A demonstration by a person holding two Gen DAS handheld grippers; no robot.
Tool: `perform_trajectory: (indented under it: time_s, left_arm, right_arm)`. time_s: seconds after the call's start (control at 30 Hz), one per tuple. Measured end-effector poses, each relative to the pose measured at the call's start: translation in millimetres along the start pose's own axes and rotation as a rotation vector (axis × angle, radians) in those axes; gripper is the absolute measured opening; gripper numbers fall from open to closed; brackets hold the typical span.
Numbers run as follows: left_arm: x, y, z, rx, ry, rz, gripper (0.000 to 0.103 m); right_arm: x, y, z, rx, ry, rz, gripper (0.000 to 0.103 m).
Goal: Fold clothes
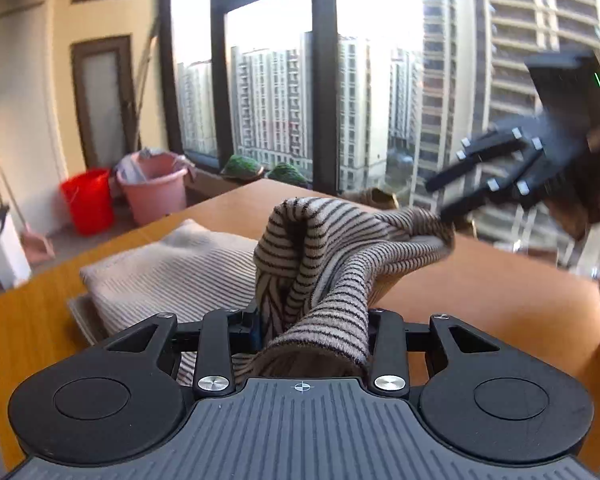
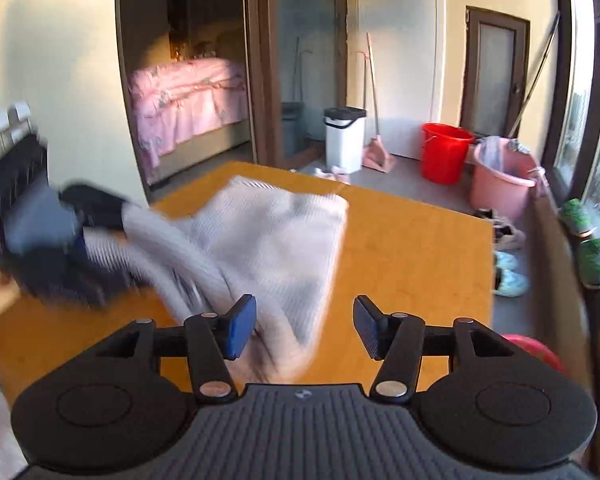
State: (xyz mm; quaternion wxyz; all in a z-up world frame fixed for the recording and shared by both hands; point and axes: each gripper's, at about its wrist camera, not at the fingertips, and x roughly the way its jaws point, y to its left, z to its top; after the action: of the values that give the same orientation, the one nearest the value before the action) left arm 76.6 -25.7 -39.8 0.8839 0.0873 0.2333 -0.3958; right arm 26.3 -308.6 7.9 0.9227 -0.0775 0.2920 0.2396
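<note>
Nearest, left gripper (image 1: 314, 320): clamped on a bunched fold of the striped garment (image 1: 332, 256), lifted off the wooden table (image 1: 500, 292).
Right gripper (image 2: 304, 326): jaws spread wide, blue pads (image 2: 240, 326) bare, gripping nothing.
Striped garment: trailing from left gripper toward right gripper, above table.
Folded knit (image 1: 172, 276): flat on table, behind.
Far: red bucket (image 2: 446, 152), pink bucket (image 2: 500, 184) on floor.

Both units are showing black linkage arms with silver pivot screws, round black side caps and a ribbed grey deck with a crosshair mark, the right hand-held gripper (image 2: 304, 330) wearing blue pads (image 2: 240, 330), the left hand-held gripper (image 1: 314, 332) matching.
</note>
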Motion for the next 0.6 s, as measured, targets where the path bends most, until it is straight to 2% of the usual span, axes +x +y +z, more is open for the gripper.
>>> perform_trajectory:
  time_s: [0.1,0.2,0.3,0.37,0.4,0.43,0.6]
  left_arm:
    - [-3.8,29.2,0.5,-0.163,0.001,-0.008,0.039]
    - [-1.5,49.9,0.4,-0.274,0.005,-0.015,0.039]
    - [1.5,56.7,-1.6,-0.303,0.014,-0.018,0.039]
    - [1.1,56.8,-2.1,-0.292,0.034,-0.019,0.039]
    - [0.4,56.9,-2.2,-0.285,0.045,-0.018,0.039]
    - [-0.4,57.9,-1.9,-0.279,0.057,-0.016,0.039]
    - [-16.5,47.6,-6.1,-0.310,0.090,-0.072,0.039]
  right_arm:
    - [2.8,13.3,-12.5,-0.060,-0.063,0.048,0.063]
    - [17.7,39.3,-16.1,-0.208,-0.123,0.045,0.063]
    - [45.8,62.9,-16.4,-0.348,-0.153,-0.001,0.062]
    - [64.0,70.4,-13.1,-0.383,-0.182,-0.030,0.061]
    - [68.7,69.3,-8.6,-0.361,-0.184,-0.018,0.054]
    - [72.4,67.2,-3.5,-0.331,-0.184,0.000,0.041]
    - [71.3,51.0,16.4,-0.159,-0.145,0.121,0.024]
